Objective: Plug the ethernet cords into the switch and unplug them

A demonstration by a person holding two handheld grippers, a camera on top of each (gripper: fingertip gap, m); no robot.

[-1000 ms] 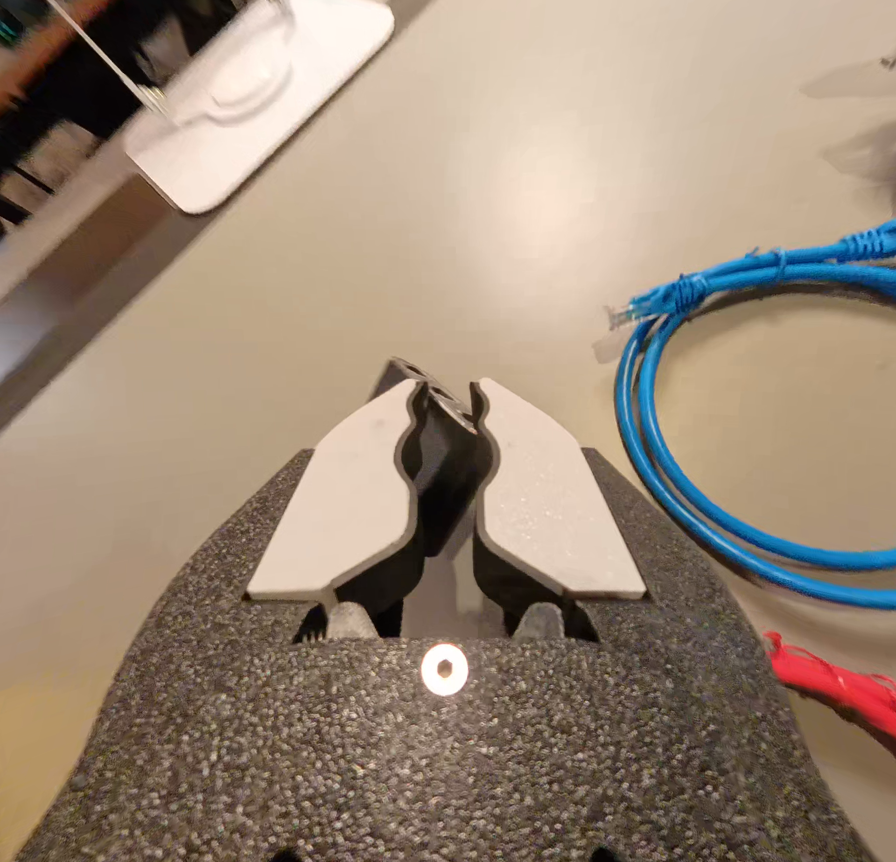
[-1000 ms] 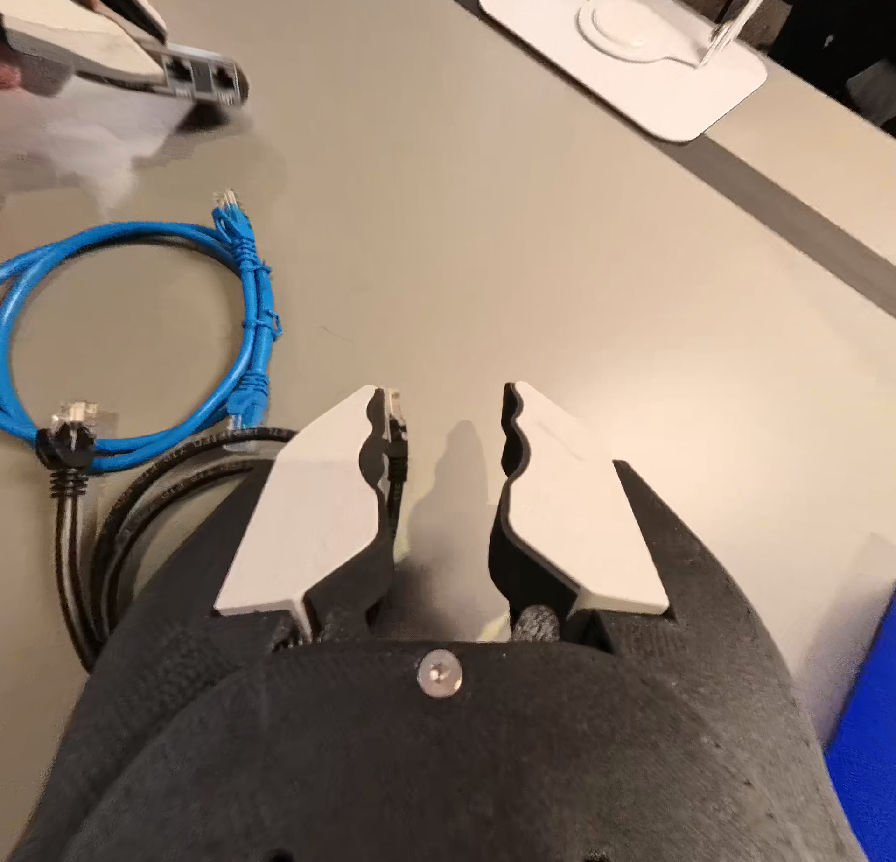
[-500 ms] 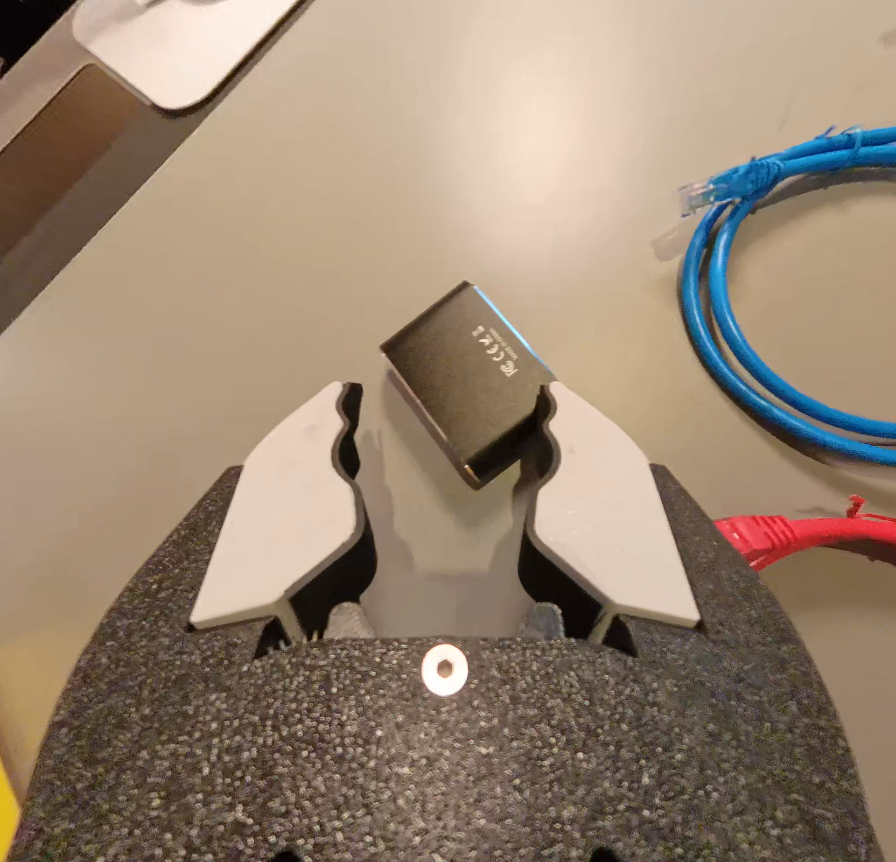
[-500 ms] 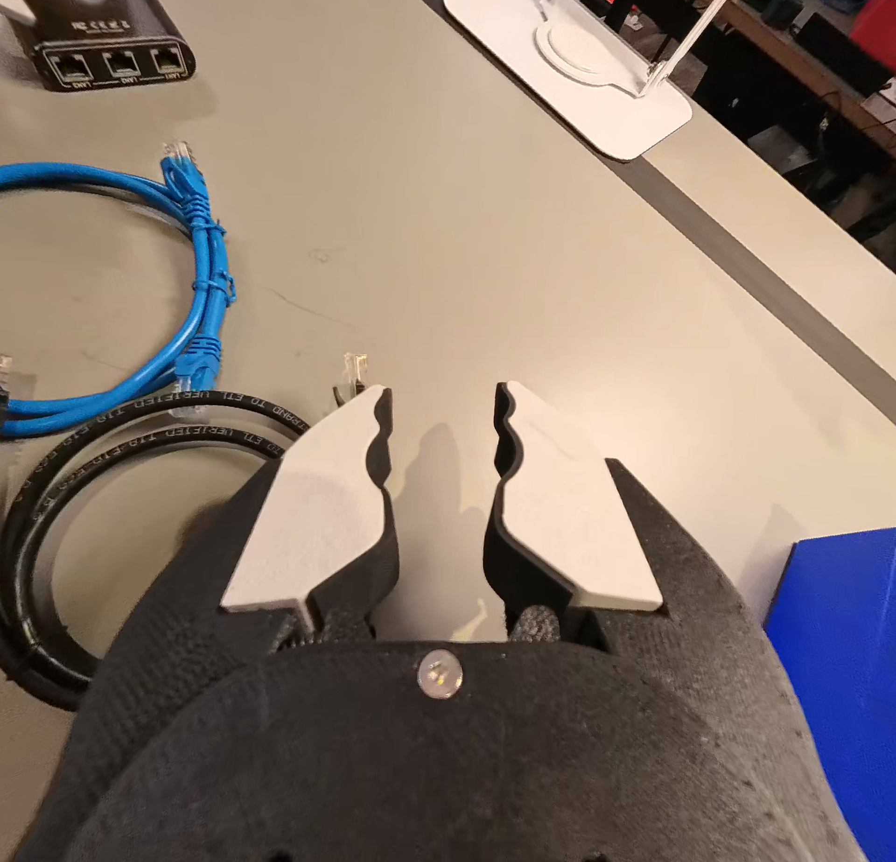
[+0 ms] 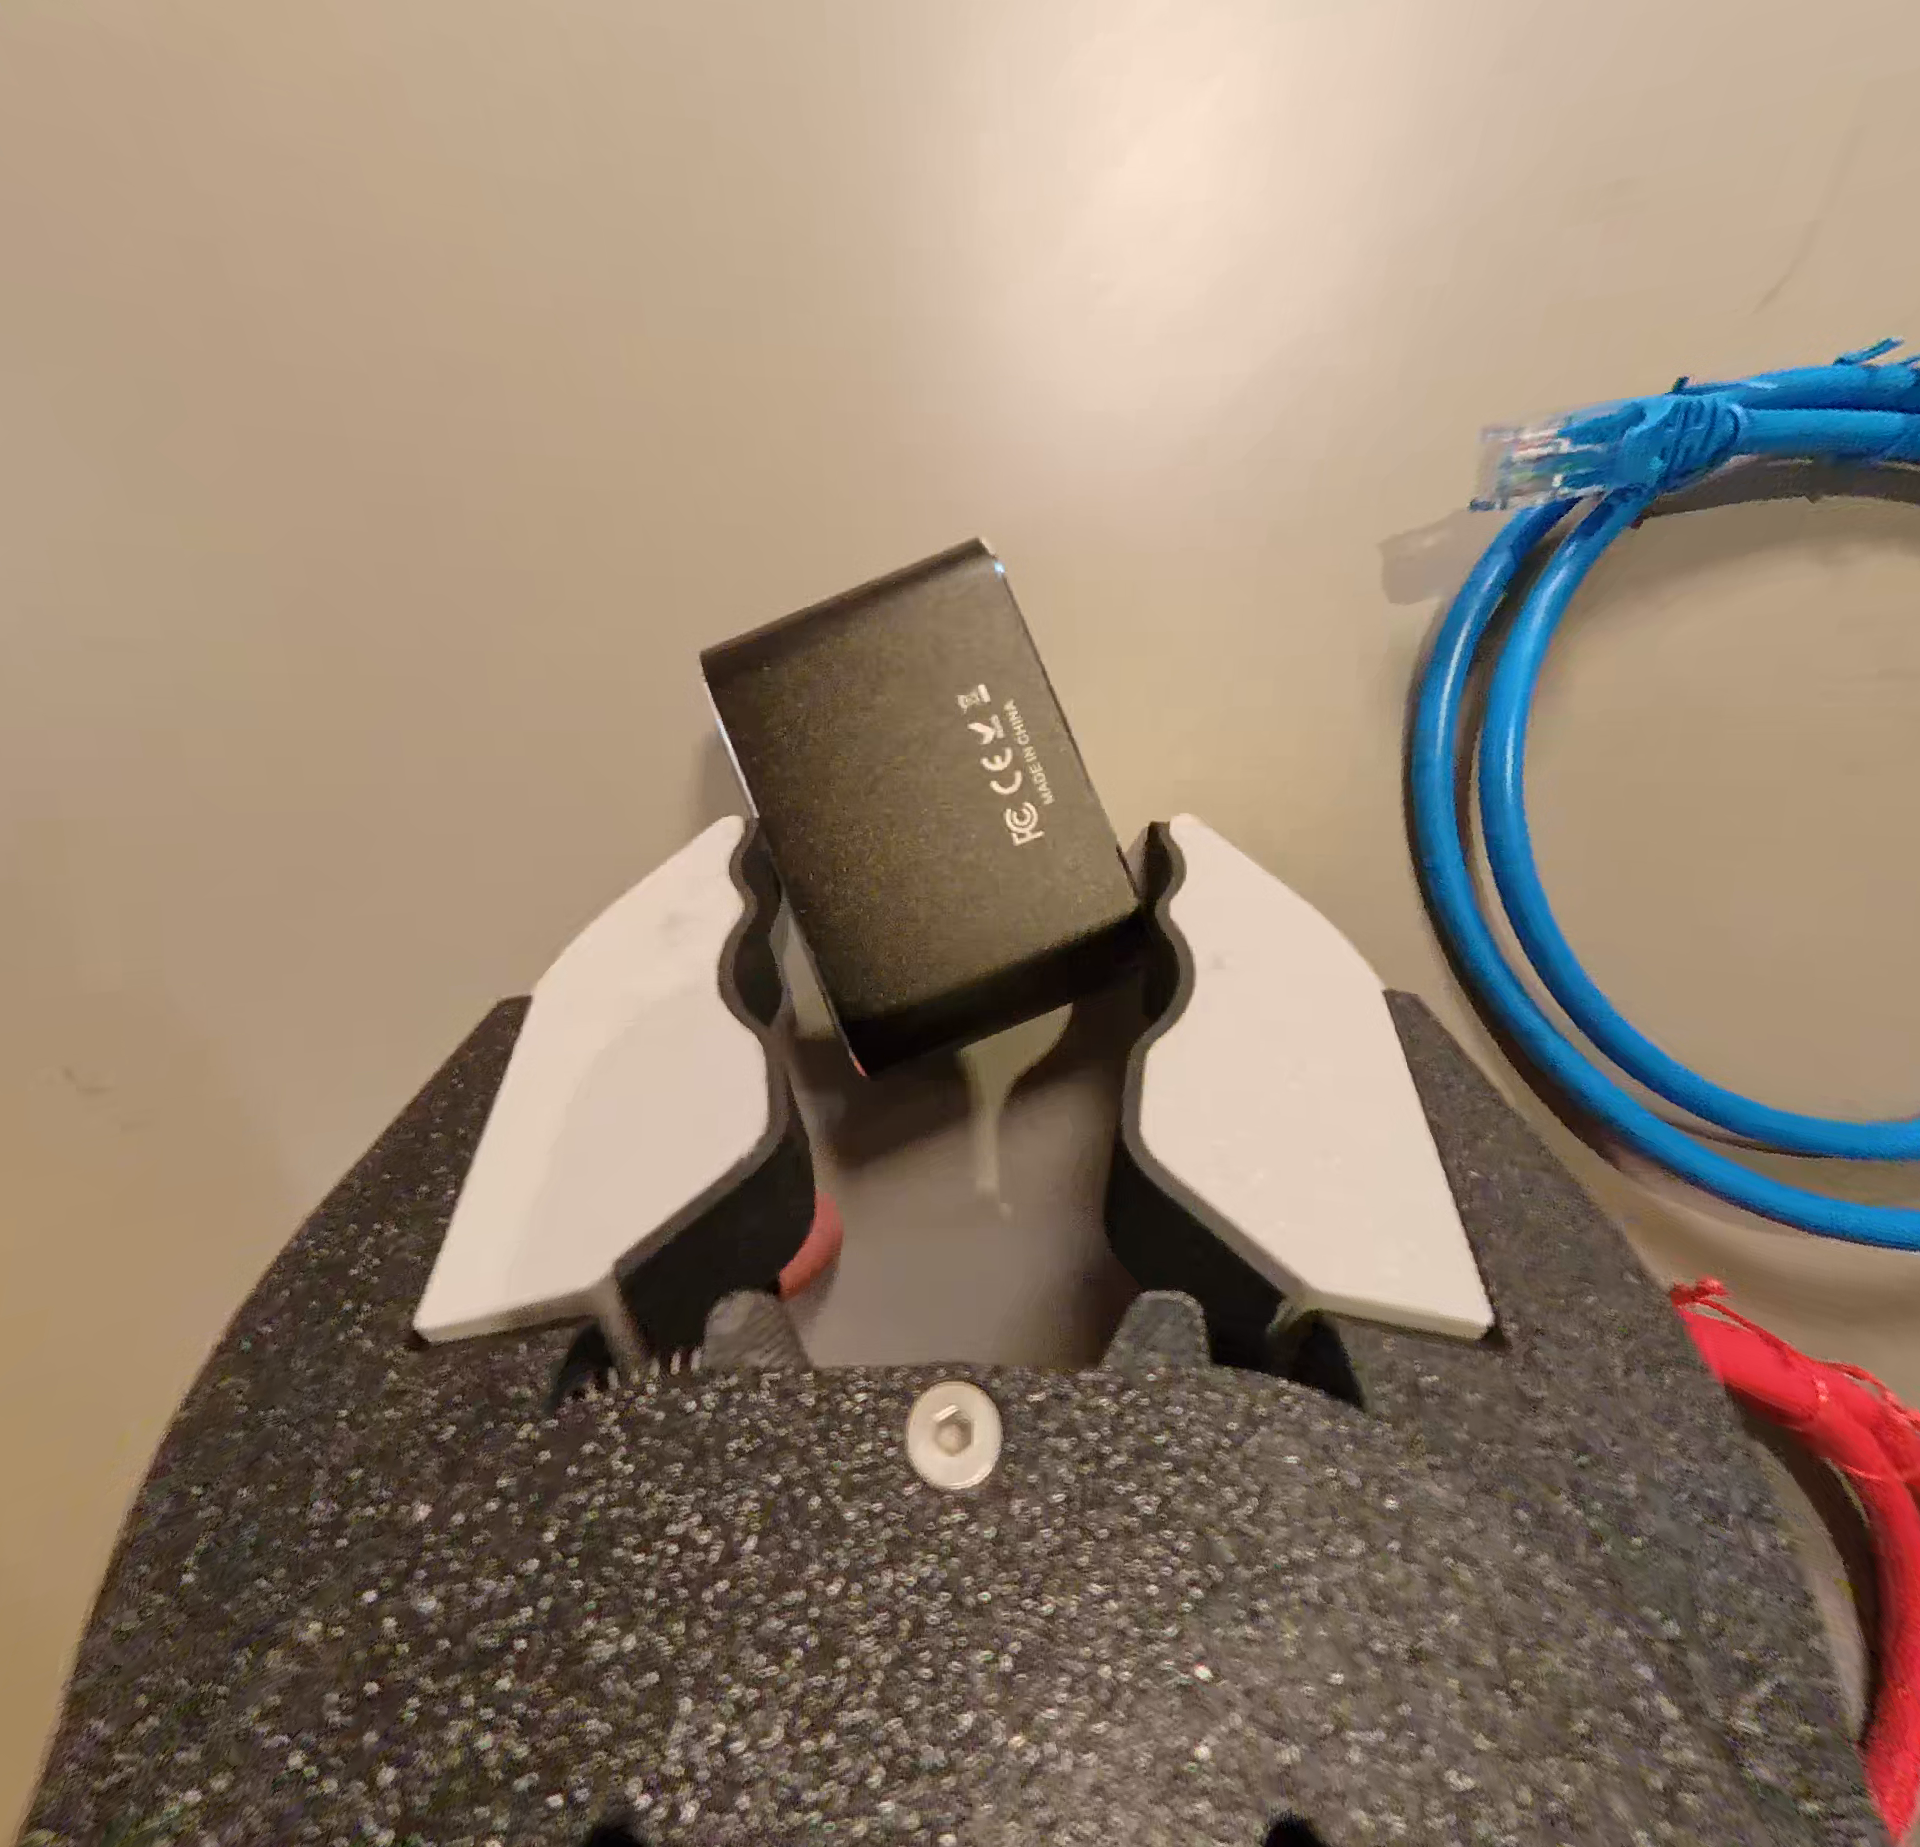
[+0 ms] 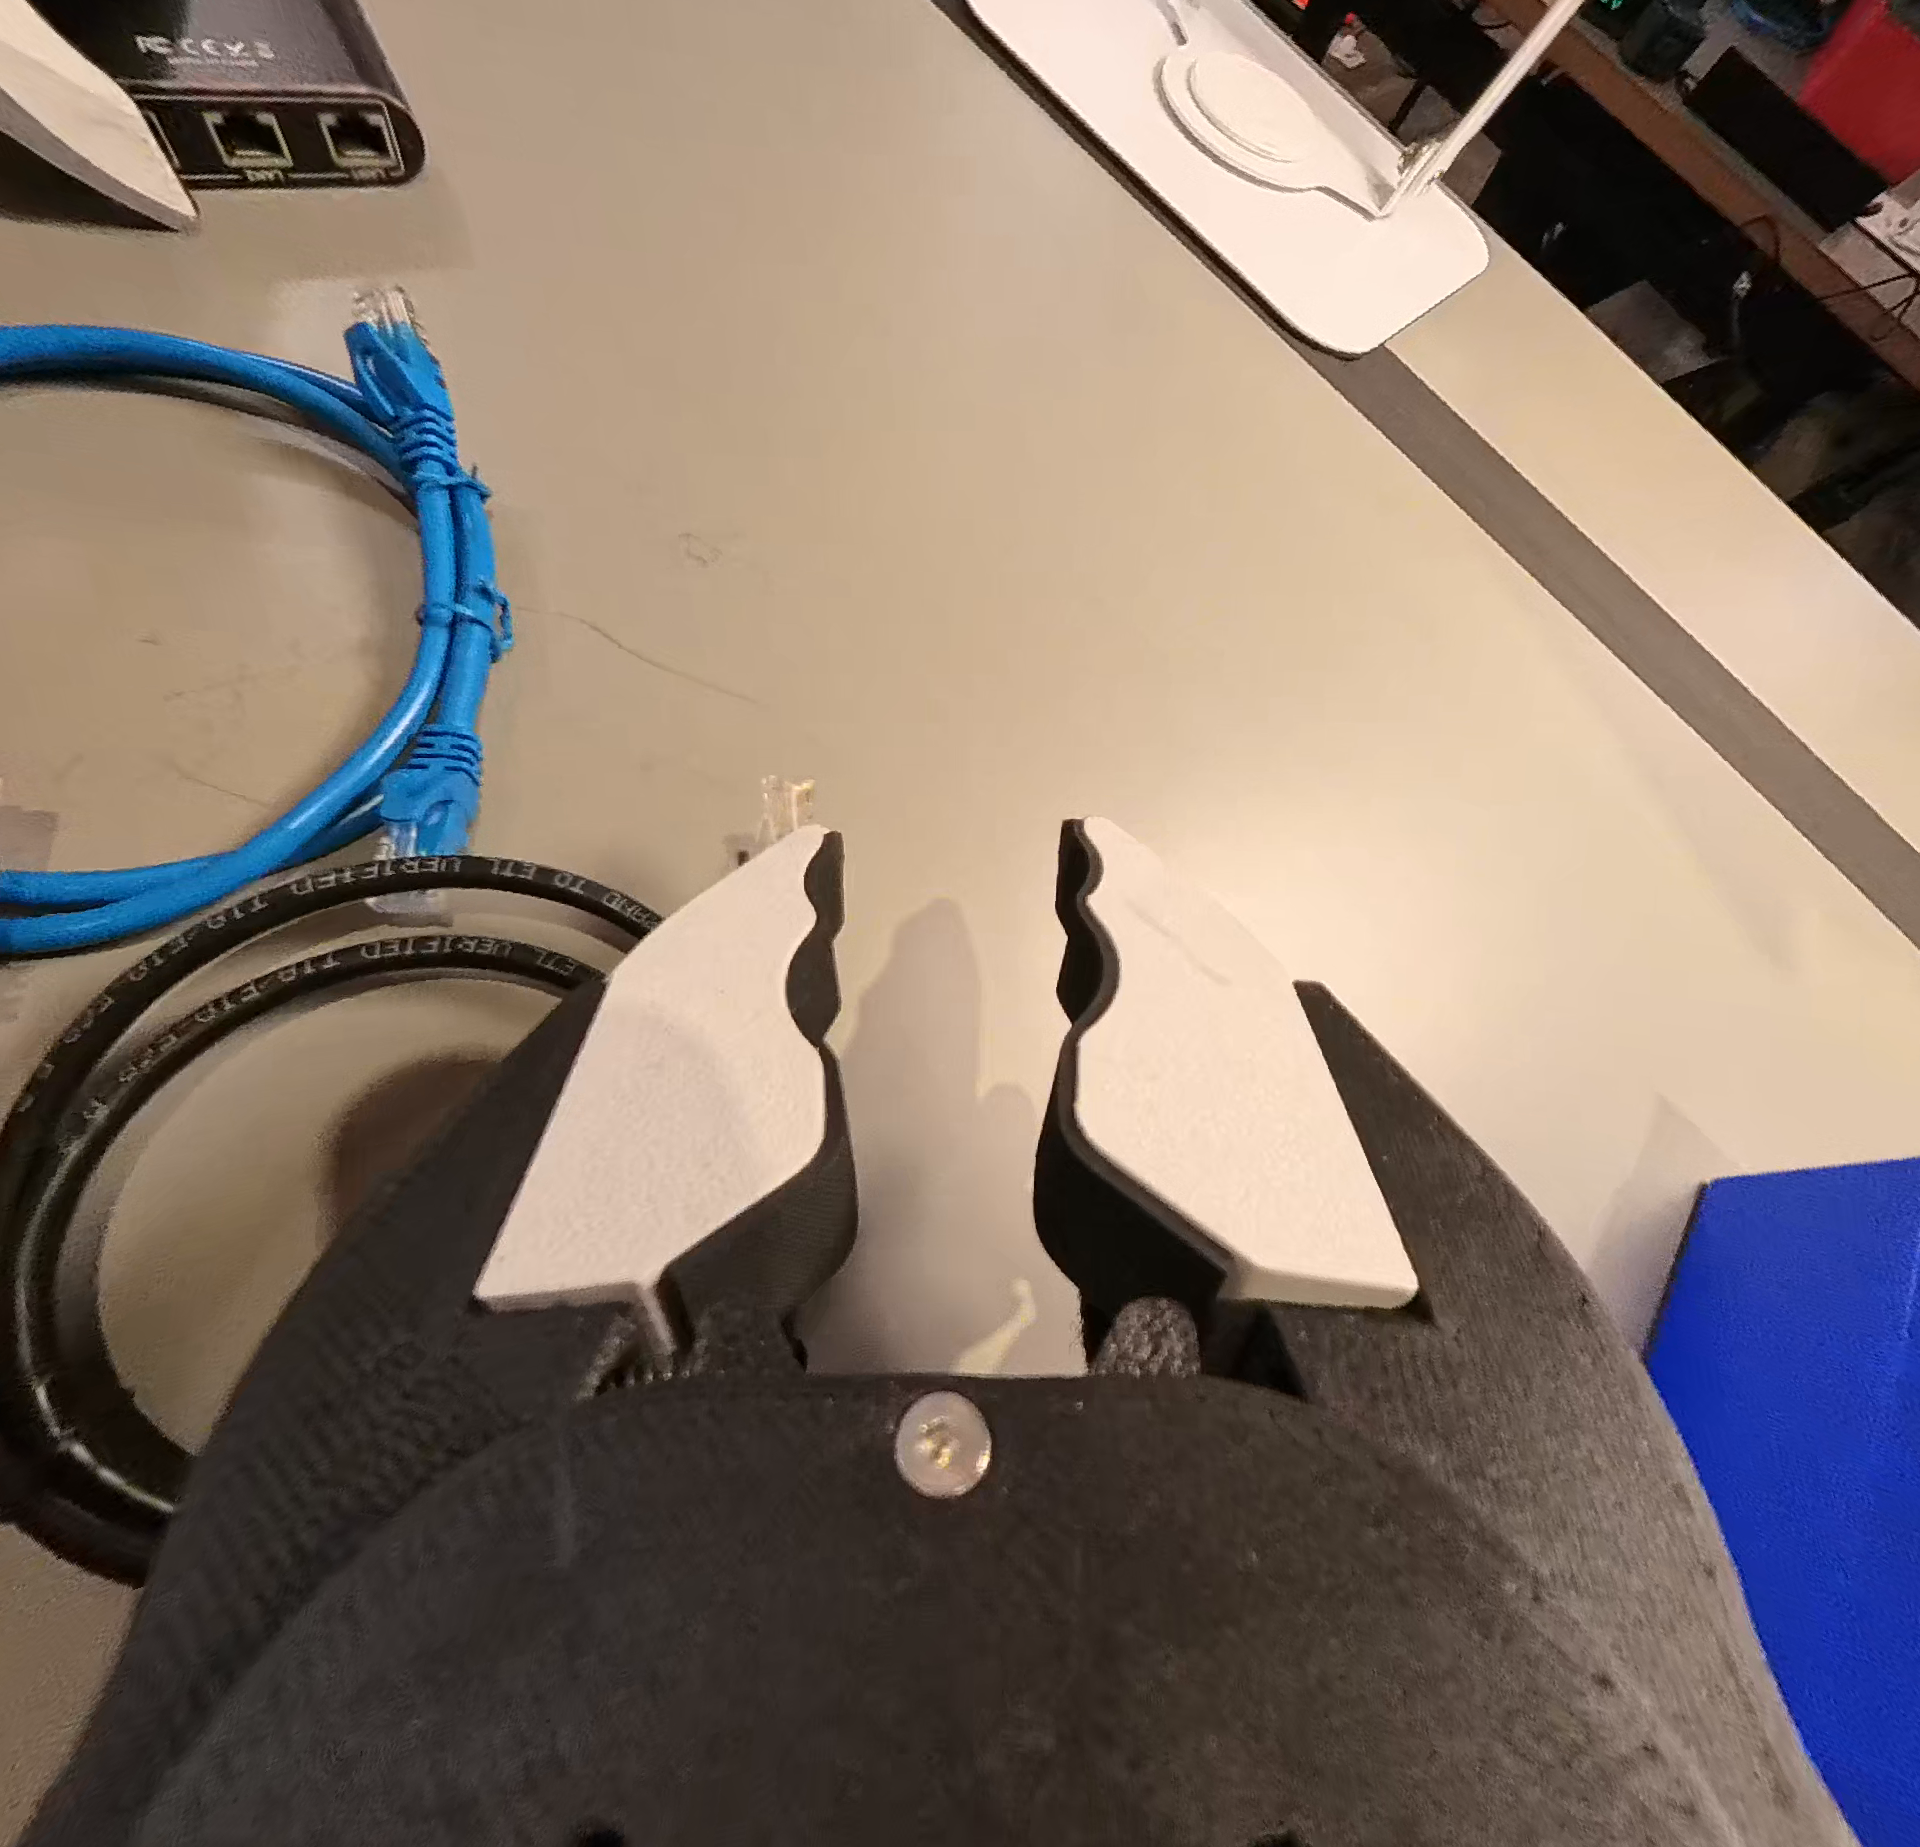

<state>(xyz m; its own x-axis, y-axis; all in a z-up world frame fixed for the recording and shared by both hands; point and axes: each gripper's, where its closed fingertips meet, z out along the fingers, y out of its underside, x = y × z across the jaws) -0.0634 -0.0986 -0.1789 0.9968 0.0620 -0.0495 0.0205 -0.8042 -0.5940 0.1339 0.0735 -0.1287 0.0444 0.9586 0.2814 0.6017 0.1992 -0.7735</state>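
Observation:
The black switch lies flat on the tan table, turned at an angle, between the fingers of my open left gripper. Both fingers stand close against its sides. In the right wrist view the switch shows its ports at the far left, with a left gripper finger in front of it. A coiled blue ethernet cord and a coiled black cord lie unplugged. My right gripper is open and empty, with the black cord's clear plug just beyond its left fingertip.
A red cord lies at the right of the left gripper. A blue box sits at the near right. A white stand base stands at the far right by a dark seam in the table.
My left gripper was shut on the switch, then let it go onto the table, and now its open fingers have moved forward around it. My right gripper stayed open and shifted slightly.

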